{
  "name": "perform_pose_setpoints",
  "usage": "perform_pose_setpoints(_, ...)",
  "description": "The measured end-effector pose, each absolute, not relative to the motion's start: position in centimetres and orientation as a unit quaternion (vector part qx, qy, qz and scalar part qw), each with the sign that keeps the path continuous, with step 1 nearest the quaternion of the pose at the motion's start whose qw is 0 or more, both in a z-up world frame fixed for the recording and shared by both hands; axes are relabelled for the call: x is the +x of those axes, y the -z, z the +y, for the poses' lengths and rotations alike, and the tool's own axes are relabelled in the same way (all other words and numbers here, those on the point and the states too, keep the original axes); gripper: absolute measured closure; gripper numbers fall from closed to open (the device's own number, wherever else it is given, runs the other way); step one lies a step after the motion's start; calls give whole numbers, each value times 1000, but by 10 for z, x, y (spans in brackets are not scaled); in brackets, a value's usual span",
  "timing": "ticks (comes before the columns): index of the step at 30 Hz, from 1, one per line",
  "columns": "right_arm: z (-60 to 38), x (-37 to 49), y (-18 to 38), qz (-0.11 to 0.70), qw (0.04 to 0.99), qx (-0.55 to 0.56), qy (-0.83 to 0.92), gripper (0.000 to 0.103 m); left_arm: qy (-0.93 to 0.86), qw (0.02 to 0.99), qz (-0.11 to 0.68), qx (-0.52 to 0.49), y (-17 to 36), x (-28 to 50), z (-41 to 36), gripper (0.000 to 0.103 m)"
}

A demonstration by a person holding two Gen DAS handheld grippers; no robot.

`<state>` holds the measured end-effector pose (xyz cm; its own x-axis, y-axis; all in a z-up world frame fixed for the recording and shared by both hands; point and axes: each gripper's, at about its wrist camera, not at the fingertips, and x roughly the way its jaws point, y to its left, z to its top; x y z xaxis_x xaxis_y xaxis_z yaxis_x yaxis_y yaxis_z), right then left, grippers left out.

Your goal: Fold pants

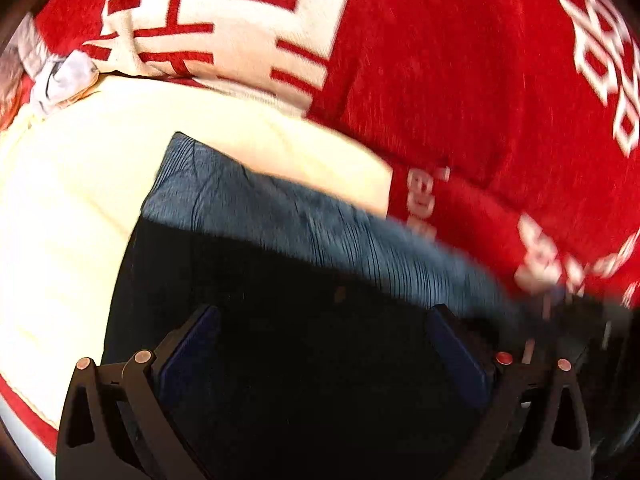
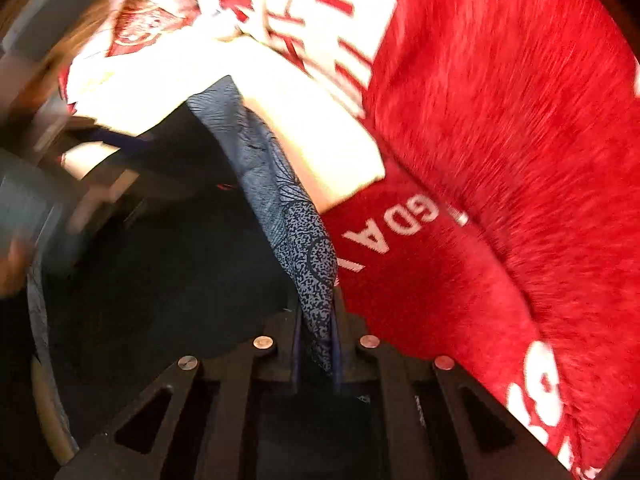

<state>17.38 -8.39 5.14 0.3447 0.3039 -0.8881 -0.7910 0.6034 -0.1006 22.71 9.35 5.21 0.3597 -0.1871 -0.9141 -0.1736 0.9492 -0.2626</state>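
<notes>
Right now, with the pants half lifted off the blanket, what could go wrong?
1. The right hand-held gripper pinches only a thin edge of the blue pants; it might slip out.
2. The left hand-held gripper is open, so the pants have no second hold and may bunch.
3. Both views are motion-blurred; fast moves could drag the red blanket.

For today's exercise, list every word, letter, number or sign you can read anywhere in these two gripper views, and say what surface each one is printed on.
"GDA": white capitals on the red blanket, seen upside down beside the pants clamped in the right gripper; further letters are cut off.
Large white shapes at the blanket's lower right: too blurred to read.
White marks on the blanket in the left wrist view: blurred, unreadable.
The red-lined cream panel: a pattern, no readable text.
</notes>
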Motion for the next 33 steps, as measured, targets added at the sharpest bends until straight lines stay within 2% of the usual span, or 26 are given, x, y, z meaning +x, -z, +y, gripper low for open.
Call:
perform_pose_setpoints(5, -79, 137, -59, 392, 796, -339, -314, 90, 7, 770, 580, -265, -47, 254, 102, 0)
perform_pose_setpoints(8, -77, 119, -52, 377, 799, -365, -295, 90, -25, 744, 619, -249, -28, 268, 91, 0)
perform_pose_setpoints(9, -76, 115, -51, 375, 799, -369, -293, 90, -35, 743, 627, -231, -23, 268, 87, 11)
perform_pose_setpoints(10, -76, 111, -51, 374, 800, -369, -290, 90, -57, 743, 635, -202, -19, 266, 82, 53)
perform_pose_setpoints(11, -77, 108, -53, 371, 802, -369, -287, 90, -58, 738, 644, -192, -16, 262, 80, 73)
perform_pose_setpoints(12, -78, 103, -57, 366, 806, -368, -285, 91, -49, 731, 650, -201, -13, 254, 79, 81)
perform_pose_setpoints(18, -85, 64, -90, 329, 836, -353, -262, 91, -14, 799, 558, -223, -77, 170, 88, 83)
perform_pose_setpoints(23, -82, -19, -116, 285, 851, -366, -246, 92, 27, 846, 495, -198, -111, 72, 93, 83)
perform_pose_setpoints(25, -78, -49, -110, 287, 850, -367, -245, 92, 34, 847, 493, -197, -106, 49, 102, 83)
perform_pose_setpoints(28, -66, -88, -83, 316, 842, -360, -247, 92, 32, 825, 518, -224, -67, 19, 118, 83)
perform_pose_setpoints(33, -46, -123, -33, 338, 810, -415, -242, 91, 15, 773, 567, -284, -2, -13, 145, 82)
